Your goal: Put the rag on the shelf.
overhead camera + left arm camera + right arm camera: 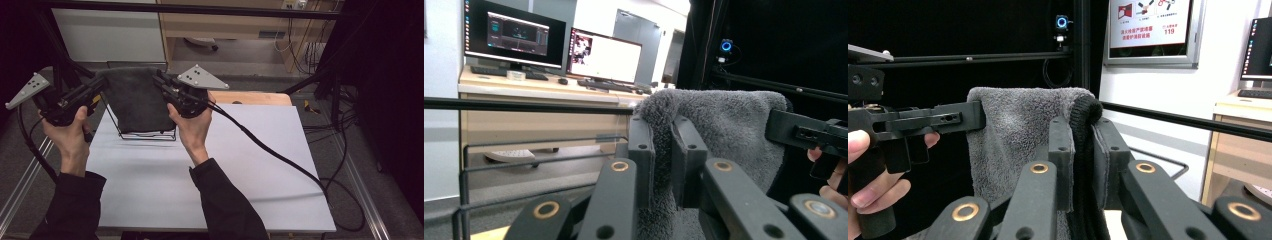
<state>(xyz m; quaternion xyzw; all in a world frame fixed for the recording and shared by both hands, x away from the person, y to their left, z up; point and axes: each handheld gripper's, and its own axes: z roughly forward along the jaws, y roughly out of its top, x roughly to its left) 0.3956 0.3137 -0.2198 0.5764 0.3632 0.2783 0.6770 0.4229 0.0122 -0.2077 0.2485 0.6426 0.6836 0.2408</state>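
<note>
The left tool (102,82) and the right tool (159,82) each clamp an upper corner of the grey towel (136,100). The towel hangs spread between them above the wire rack (150,135) on the white worktop (240,165).

Left claw (102,82) and right claw (159,81): black bodies, each topped by a grey three-cornered plate with small holes. Black jaw links with brass-ringed pivots and dark screws, flat black pads. Thick black cable trails from each. Person wears black long sleeves (225,200).
</note>
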